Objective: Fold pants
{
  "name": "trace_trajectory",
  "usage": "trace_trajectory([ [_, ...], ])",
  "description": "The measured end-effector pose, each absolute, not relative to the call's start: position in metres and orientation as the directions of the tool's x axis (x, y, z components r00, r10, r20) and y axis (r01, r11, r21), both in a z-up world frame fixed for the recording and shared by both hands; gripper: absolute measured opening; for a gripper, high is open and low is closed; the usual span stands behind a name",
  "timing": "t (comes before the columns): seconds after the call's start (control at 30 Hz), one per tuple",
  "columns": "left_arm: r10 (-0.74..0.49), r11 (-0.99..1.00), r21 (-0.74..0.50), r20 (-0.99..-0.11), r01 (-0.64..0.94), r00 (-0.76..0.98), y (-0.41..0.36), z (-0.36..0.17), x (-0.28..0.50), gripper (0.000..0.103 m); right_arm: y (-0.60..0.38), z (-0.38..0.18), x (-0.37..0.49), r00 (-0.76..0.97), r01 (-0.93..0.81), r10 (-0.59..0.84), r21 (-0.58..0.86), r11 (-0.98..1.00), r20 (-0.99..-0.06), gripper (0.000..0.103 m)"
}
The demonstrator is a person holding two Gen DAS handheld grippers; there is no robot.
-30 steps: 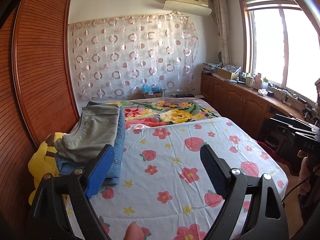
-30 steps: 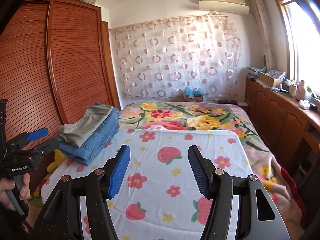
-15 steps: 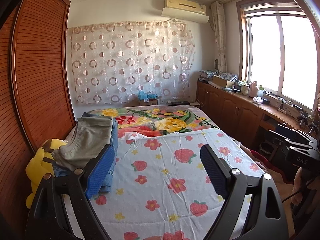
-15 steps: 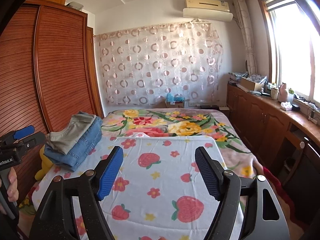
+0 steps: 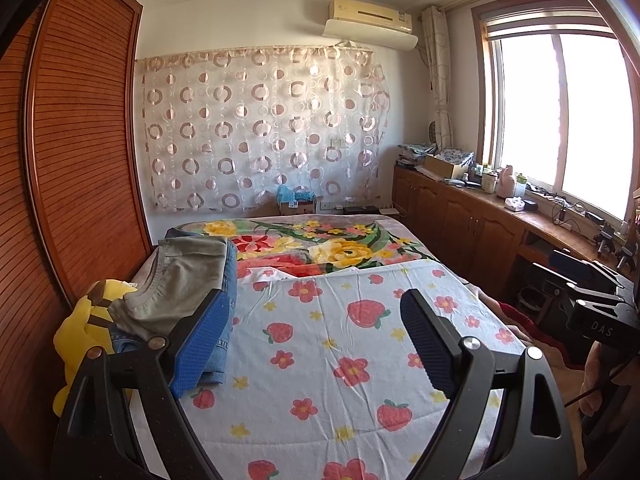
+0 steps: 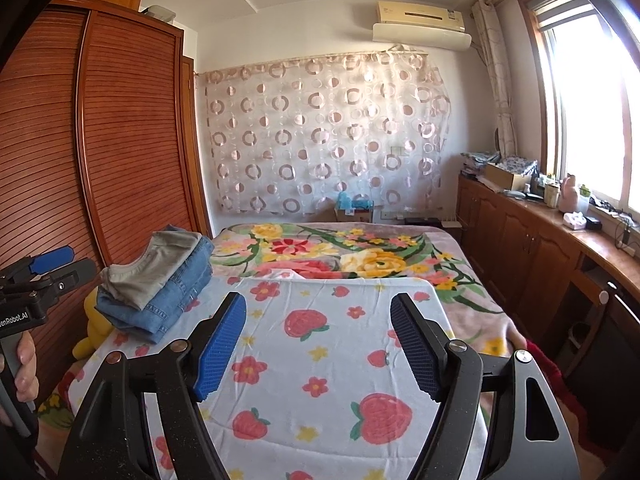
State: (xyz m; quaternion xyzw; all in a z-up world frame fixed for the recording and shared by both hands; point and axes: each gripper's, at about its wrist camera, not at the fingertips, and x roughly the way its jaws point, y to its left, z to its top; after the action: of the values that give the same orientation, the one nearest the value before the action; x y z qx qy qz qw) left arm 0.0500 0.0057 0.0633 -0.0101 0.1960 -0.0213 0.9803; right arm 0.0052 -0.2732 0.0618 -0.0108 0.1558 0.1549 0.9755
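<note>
Along bed's left edge (image 6: 120, 344), folded pants (image 6: 160, 280) stacked.

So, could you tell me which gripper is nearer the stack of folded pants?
Left. The left gripper hangs beside the stack; the right gripper is further right over the sheet.

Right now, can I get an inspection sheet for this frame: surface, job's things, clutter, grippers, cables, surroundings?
Surface: strawberry-print sheet spread over the floral blanket.
Job's things: folded pants stack, grey pair on top of denim, at the bed's left edge.
Clutter: yellow plush toy beside the stack.
Grippers: left gripper and right gripper both open, holding nothing.
Cables: wires on the window counter.
Surroundings: wooden wardrobe, air conditioner.
</note>
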Motion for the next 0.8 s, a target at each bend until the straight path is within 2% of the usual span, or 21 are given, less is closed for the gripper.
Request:
trace_trajectory([
  [0.8, -0.049, 0.999, -0.033, -0.387, 0.039, 0.921, 0.009, 0.0609, 0.0456, 0.088, -0.2782, 0.0645, 0.005, 0.903, -0.315, 0.307, 0.023, 0.949, -0.302, 0.077],
])
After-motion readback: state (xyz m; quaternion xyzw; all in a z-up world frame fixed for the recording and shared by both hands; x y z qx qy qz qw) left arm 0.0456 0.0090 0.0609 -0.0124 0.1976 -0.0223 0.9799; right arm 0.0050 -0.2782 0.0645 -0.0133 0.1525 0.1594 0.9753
